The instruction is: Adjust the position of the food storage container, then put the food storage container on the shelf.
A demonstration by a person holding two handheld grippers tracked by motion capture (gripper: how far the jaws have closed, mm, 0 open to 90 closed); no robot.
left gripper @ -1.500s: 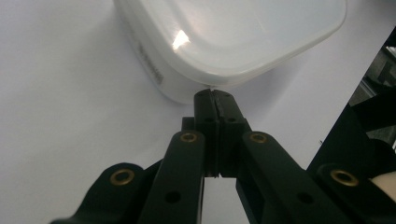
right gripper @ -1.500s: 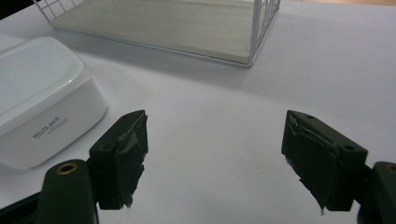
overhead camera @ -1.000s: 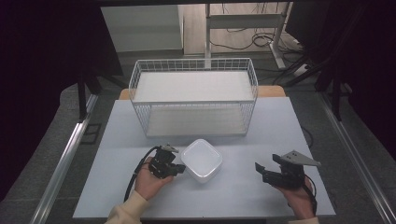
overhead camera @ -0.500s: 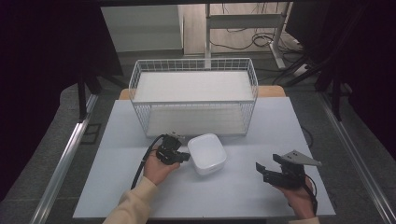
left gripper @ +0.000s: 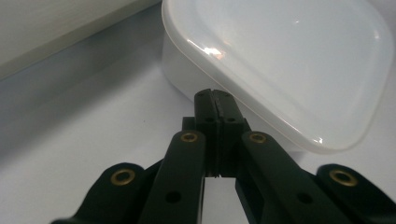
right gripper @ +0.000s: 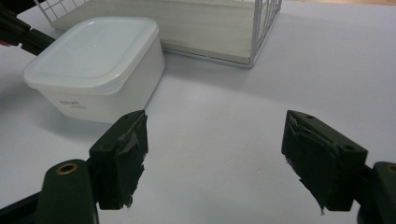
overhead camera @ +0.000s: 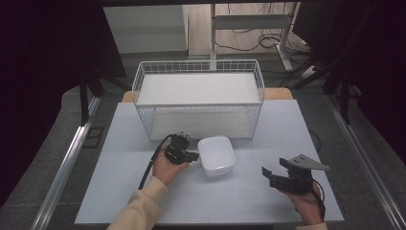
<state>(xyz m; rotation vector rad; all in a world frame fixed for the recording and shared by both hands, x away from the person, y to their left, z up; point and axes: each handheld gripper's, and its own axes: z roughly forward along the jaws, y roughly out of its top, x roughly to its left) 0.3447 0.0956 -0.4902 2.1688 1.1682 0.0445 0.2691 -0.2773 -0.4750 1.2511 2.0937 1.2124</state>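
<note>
Grey table (overhead camera: 268, 129), wire basket (overhead camera: 198, 98) upper centre | lidded white container (overhead camera: 216, 155) mid-frame | left gripper (overhead camera: 190, 155) jaws together, tips at container's left rim | right gripper (overhead camera: 266, 173) lower right, jaws apart, hand level.

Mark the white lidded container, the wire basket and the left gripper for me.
white lidded container (overhead camera: 216, 154): high view, centre of its lid.
wire basket (overhead camera: 199, 63): high view, far top rim.
left gripper (left gripper: 215, 99): left gripper view, tips of its closed fingers, at the container's side.
</note>
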